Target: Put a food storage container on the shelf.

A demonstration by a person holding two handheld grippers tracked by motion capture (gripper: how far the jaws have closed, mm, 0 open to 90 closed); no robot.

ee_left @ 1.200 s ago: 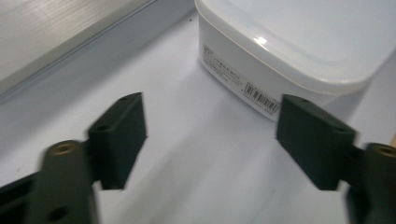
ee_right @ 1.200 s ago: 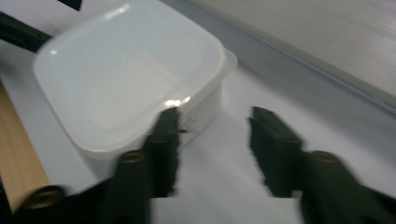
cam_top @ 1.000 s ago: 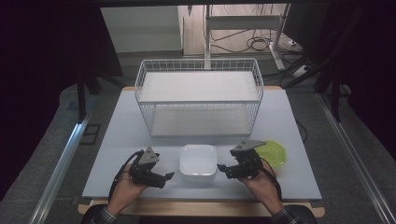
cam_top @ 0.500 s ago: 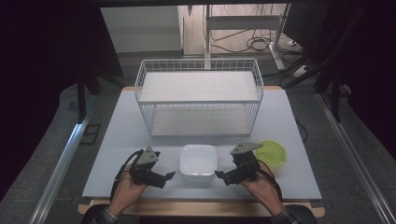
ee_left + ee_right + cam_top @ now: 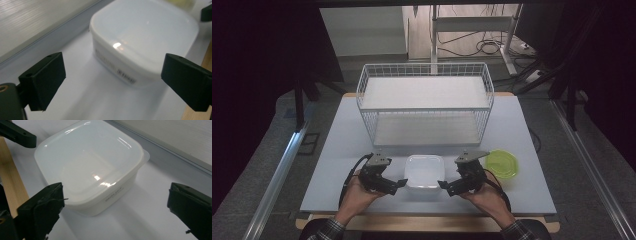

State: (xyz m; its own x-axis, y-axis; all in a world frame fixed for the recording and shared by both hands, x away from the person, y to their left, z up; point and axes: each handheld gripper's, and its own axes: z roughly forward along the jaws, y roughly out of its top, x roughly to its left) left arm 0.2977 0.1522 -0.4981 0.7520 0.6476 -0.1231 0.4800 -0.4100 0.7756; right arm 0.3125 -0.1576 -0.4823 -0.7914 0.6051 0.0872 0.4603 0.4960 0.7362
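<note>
Flanking white container (image 5: 425, 171) at table's (image 5: 337, 150) near edge, left gripper (image 5: 398, 183) and right gripper (image 5: 443, 185) both stood wide, empty; right jaws had just been opening. Container untouched, lid on. Grasp not yet made; wire basket (image 5: 424, 102) behind, green lid (image 5: 501, 163) beside.

The container (image 5: 425, 171) is translucent white, with a small dark barcode and grey lettering printed on its side. Both the left gripper (image 5: 398, 184) and the right gripper (image 5: 445, 186) are black. The lid (image 5: 501, 163) is yellow-green. The wire basket (image 5: 424, 102) is white, the table (image 5: 337, 150) pale blue-grey with a light wooden edge. The sleeves (image 5: 325, 231) are plaid.
</note>
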